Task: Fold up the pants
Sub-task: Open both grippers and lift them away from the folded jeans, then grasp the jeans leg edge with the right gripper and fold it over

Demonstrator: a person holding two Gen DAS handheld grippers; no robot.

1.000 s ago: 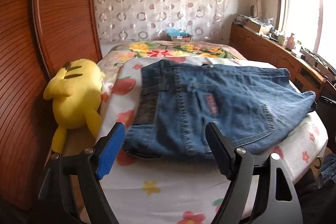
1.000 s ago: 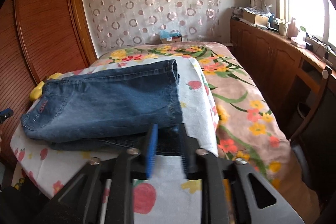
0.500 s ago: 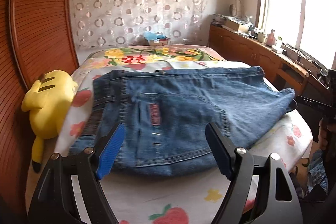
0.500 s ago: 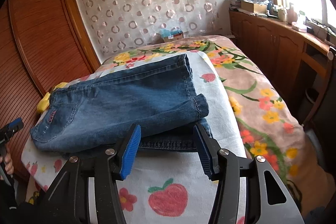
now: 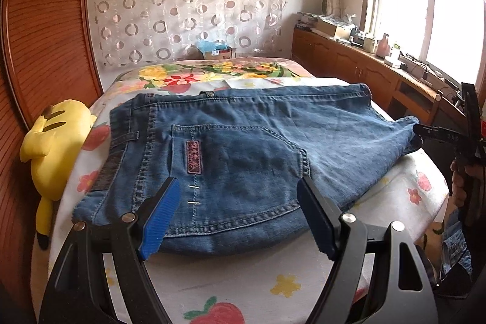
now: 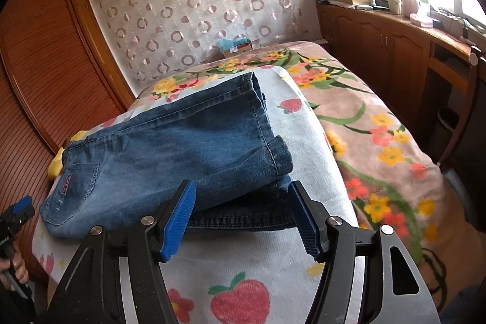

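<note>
Blue jeans (image 5: 243, 154) lie folded on the bed, the back pocket with its pink label facing up. In the right wrist view the jeans (image 6: 170, 154) show the leg hems folded on top near the right end. My left gripper (image 5: 238, 217) is open and empty, just in front of the near waist-side edge. My right gripper (image 6: 244, 217) is open and empty, its jaws straddling the near corner of the hem end without holding it. The right gripper's body also shows at the far right of the left wrist view (image 5: 467, 135).
A white fruit-print sheet (image 5: 243, 287) covers the bed over a floral blanket (image 6: 379, 141). A yellow plush toy (image 5: 57, 148) lies at the left edge against the wooden wardrobe (image 5: 45, 35). A wooden cabinet (image 6: 395, 44) with clutter runs along the window side.
My right gripper has opened and let go of the jeans' hem end, then backed off slightly. My left gripper has shifted right and pulled back, staying open.
</note>
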